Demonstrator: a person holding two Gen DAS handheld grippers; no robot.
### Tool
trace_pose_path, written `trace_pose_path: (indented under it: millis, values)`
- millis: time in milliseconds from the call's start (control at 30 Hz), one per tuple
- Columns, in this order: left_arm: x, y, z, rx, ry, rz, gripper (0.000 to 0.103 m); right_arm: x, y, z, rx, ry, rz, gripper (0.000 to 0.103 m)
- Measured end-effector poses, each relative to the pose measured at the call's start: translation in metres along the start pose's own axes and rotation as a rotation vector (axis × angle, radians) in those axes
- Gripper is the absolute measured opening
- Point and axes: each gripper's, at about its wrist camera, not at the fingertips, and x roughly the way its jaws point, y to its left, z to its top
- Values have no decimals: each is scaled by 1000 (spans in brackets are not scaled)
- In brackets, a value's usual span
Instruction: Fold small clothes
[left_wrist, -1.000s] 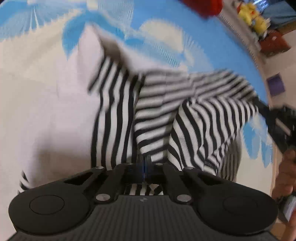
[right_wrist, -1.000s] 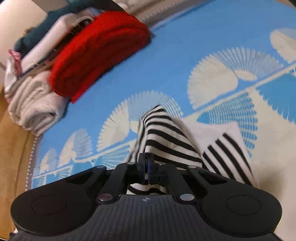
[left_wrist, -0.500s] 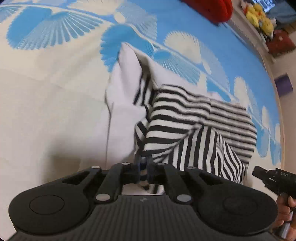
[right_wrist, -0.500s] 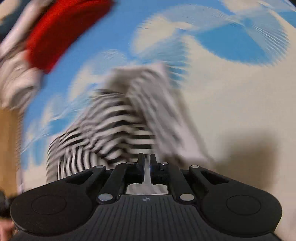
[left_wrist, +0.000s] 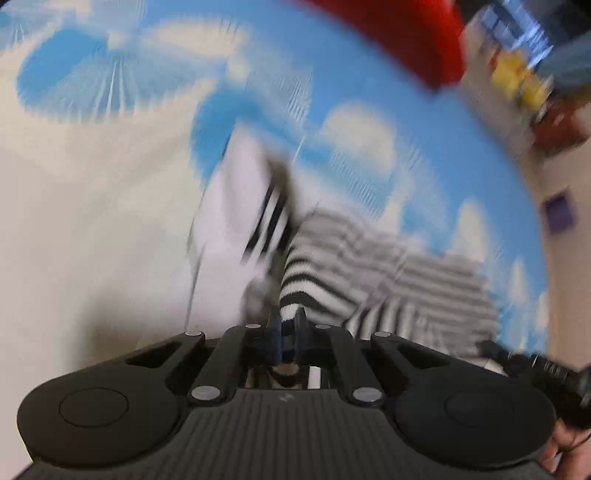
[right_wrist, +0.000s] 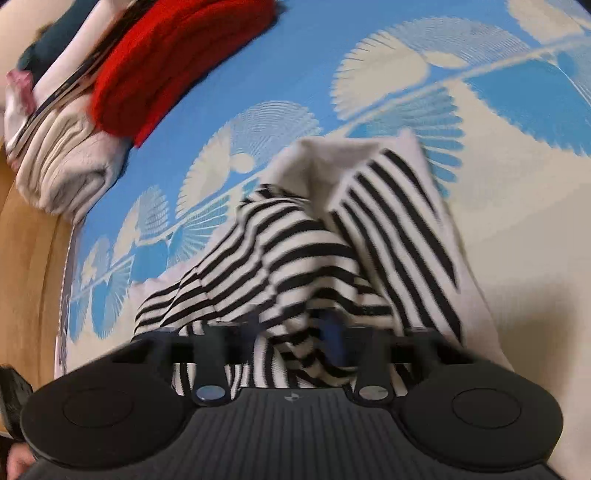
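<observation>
Our left gripper (left_wrist: 287, 334) pinches the striped garment (right_wrist: 295, 258) in its jaws; our right gripper (right_wrist: 291, 332) has its jaws spread around the fabric

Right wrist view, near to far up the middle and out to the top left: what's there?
Right gripper → striped garment → blue fan-pattern mat → red knit.

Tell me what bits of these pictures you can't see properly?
- Left wrist view: motion blur smears the striped garment and the yellow things at top right.
- Right wrist view: striped cloth drapes over the right gripper, hiding its fingers.
- Folded pile: cut by the left edge.
</observation>
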Motion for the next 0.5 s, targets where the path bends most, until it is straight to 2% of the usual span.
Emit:
trace_pose_path:
  millis: [33, 100, 133, 200, 233, 300, 367, 400, 433, 500]
  values:
    - [-12, -3, 4, 18, -60, -25, 5, -7, 3, 0, -1, -35, 26, 1]
    - [-34, -8, 9, 55, -165, -53, 5, -33, 9, 5, 20, -159, 134, 1]
    - [-39, -6, 10, 56, -178, -52, 5, -45, 9, 9, 40, -207, 175, 1]
    - [-30, 2, 7, 51, -104, 11, 5, -64, 0, 12, 108, -250, 222, 1]
    - [-18, 7, 3, 50, -35, 50, 5, -68, -6, 11, 132, -236, 189, 1]
    - [16, 20, -11, 33, 147, 133, 7, -59, -20, 4, 150, -153, 80, 1]
    - [31, 21, -20, 62, 236, 160, 8, -35, -36, -4, 184, -15, -31, 1]
    - [30, 17, -20, 101, 230, 163, 8, -23, -43, -9, 202, 42, -67, 1]
    - [25, 12, -18, 134, 205, 170, 13, -17, -44, -11, 200, 60, -90, 5]
    - [7, 7, -9, 145, 109, 155, 18, -19, -38, -9, 145, 35, -151, 7]
